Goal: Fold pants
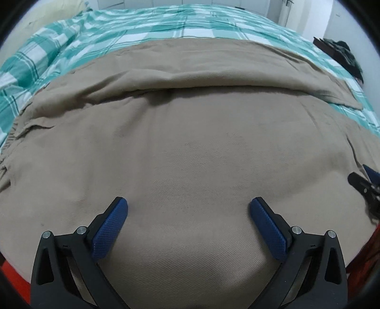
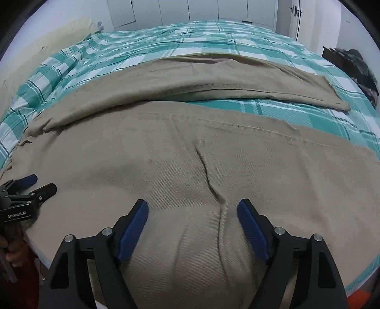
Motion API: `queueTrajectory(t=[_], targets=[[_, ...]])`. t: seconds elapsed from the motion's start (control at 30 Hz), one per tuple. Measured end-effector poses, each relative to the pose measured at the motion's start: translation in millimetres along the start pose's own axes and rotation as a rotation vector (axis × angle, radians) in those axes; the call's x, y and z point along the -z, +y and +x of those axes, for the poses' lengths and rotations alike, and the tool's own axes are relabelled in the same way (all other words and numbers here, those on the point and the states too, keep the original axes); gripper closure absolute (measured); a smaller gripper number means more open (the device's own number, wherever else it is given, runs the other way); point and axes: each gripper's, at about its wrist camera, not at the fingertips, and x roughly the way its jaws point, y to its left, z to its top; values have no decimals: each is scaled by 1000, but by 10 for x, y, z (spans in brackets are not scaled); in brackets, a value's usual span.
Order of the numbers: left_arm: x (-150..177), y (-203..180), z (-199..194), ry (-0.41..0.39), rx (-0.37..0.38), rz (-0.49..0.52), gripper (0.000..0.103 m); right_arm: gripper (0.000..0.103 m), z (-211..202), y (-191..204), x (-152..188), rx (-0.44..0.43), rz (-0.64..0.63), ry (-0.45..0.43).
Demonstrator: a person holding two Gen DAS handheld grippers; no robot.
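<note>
White cupboard doors (image 2: pixel 190 12) close off the top of both views, and below them a bed (image 2: pixel 166 40) in a green-and-white check sheet fills the frame. Tan pants (image 2: pixel 190 166) lie spread across its near half, filling the centre and bottom of each picture. Both legs lie spread side by side, a strip of sheet showing between them at right in the right wrist view, so I judge the folding hardly begun: no layer lies doubled over yet. A crease (image 2: pixel 213 187) runs down the near cloth and wants smoothing.

The left hand-held gripper (image 1: pixel 188 206) hangs over the fabric with its blue pads wide apart, holding nothing. The right hand-held gripper (image 2: pixel 192 210) is likewise spread and empty, straddling that crease.

Dark clothing (image 2: pixel 356 64) lies heaped at the upper right edge, well apart from the pants. Nothing blocks the cloth.
</note>
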Motion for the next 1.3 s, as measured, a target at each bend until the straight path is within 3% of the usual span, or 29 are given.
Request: queueTrajectory(t=[0.33, 1.3], targets=[[68, -25, -42, -4, -22, 4, 1, 21, -71, -110, 100, 34, -25, -48], [165, -34, -108, -38, -45, 25, 1, 21, -73, -213, 105, 22, -35, -57]])
